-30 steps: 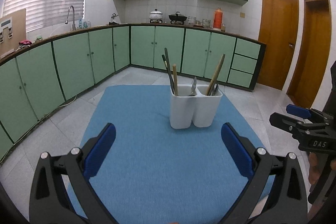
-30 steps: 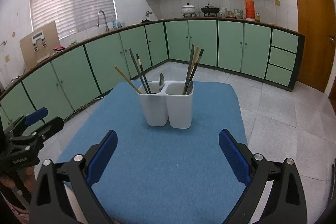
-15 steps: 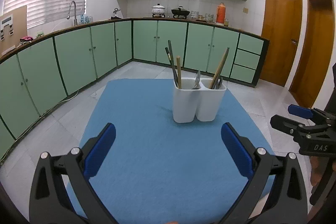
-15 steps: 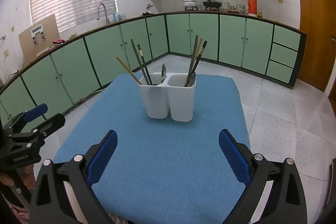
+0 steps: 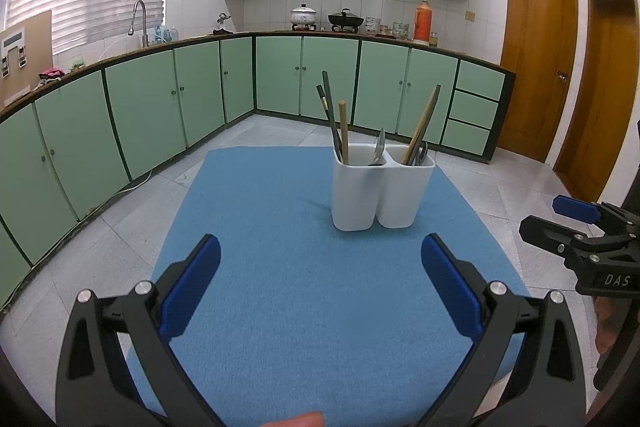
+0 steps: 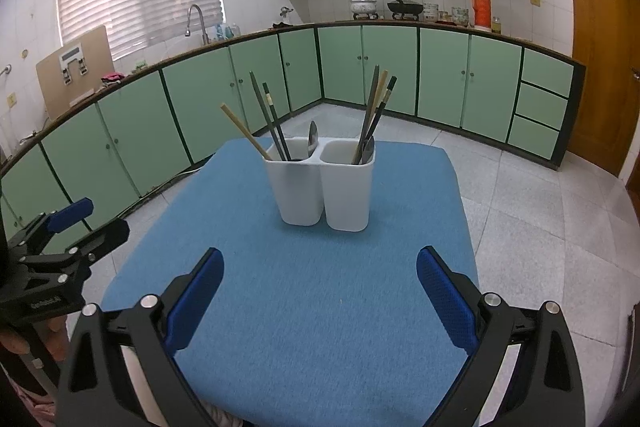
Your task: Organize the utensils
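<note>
Holder: white two-cup utensil holder [image 5: 382,193] upright, mid blue surface [image 5: 280,307].
Contents: chopsticks [image 6: 272,123], spoons [image 6: 312,135] in both cups.
L hand-held gripper [image 5: 320,269]: fingers wide apart, nothing held.
R hand-held gripper [image 6: 319,273]: same, apart from holder.

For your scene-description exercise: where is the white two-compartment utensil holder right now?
In both wrist views the white utensil holder stands upright on the blue mat, toward its far end, ahead of both open grippers, with the green cabinets behind it.
</note>
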`<state>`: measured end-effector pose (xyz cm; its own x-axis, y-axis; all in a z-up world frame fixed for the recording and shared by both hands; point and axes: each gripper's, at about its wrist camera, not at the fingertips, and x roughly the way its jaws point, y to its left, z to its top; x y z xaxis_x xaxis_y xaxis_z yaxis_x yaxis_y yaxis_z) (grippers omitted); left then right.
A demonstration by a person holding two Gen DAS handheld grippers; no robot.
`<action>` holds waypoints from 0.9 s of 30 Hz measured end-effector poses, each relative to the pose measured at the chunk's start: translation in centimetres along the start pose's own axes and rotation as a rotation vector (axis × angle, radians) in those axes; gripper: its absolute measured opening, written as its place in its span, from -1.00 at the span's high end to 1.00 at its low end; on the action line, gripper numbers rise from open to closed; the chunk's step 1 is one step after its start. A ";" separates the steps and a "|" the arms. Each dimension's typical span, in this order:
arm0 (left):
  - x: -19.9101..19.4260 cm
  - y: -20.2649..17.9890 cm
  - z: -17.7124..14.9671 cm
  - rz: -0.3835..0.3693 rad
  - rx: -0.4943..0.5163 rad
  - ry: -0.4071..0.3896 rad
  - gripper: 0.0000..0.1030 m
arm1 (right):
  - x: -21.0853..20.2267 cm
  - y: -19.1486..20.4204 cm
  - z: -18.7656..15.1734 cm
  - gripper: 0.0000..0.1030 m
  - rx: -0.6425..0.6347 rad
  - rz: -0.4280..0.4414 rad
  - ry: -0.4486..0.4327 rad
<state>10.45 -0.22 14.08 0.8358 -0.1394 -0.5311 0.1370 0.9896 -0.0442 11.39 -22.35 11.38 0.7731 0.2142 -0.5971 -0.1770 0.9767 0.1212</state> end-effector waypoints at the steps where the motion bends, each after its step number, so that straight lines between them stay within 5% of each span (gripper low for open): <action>1: 0.0 -0.1 0.0 0.001 0.000 -0.001 -0.89 | 0.0 0.0 0.0 -0.85 0.000 0.000 0.000; 27: 0.1 -0.3 -0.1 0.006 0.002 -0.017 -0.89 | 0.0 0.2 0.1 -0.85 -0.009 -0.006 -0.006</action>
<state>10.43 -0.56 13.94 0.8454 -0.1343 -0.5170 0.1333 0.9903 -0.0393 11.41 -22.15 11.43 0.7780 0.2084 -0.5927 -0.1779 0.9778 0.1104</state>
